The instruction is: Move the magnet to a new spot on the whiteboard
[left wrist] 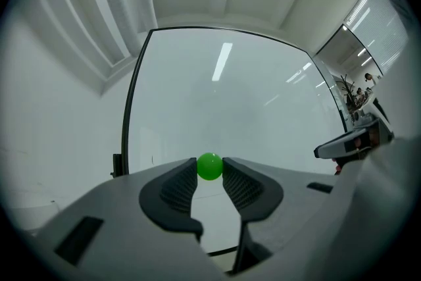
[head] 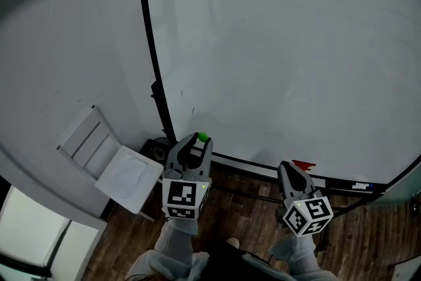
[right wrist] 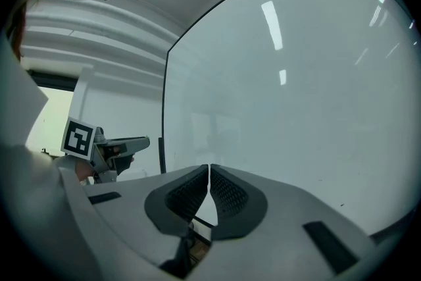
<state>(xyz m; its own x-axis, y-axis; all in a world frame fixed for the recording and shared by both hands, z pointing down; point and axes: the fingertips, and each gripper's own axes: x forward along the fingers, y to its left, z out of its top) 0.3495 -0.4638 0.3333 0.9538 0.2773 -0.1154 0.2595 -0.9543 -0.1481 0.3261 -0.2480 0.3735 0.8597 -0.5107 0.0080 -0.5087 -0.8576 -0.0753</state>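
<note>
**Green magnet pinched at the lower left of the whiteboard**

A large white whiteboard with a thin black frame (head: 276, 49) fills most of the head view above a dark wooden floor (head: 250, 214). To its left, a white chair with a slatted back (head: 128, 174) is seen near the board's lower left corner, and a small dark object (head: 156, 149), too dim to be identified, sits at the foot of the frame. Nothing is seen between the grippers and the board.

Along the board's lower edge runs a narrow black ledge (head: 256, 168). On it a small red item (head: 303, 164) is seen just beside the right gripper's tip, and a small blue and white item (head: 362, 185) farther right.

The small, glossy, bright green ball magnet (left wrist: 210, 166) is clamped between the tips of the left gripper (head: 196, 141), in front of the board's lower left area; contact with the board cannot be told. The jaws of the right gripper (right wrist: 209, 172) are pressed together with nothing between them.
</note>
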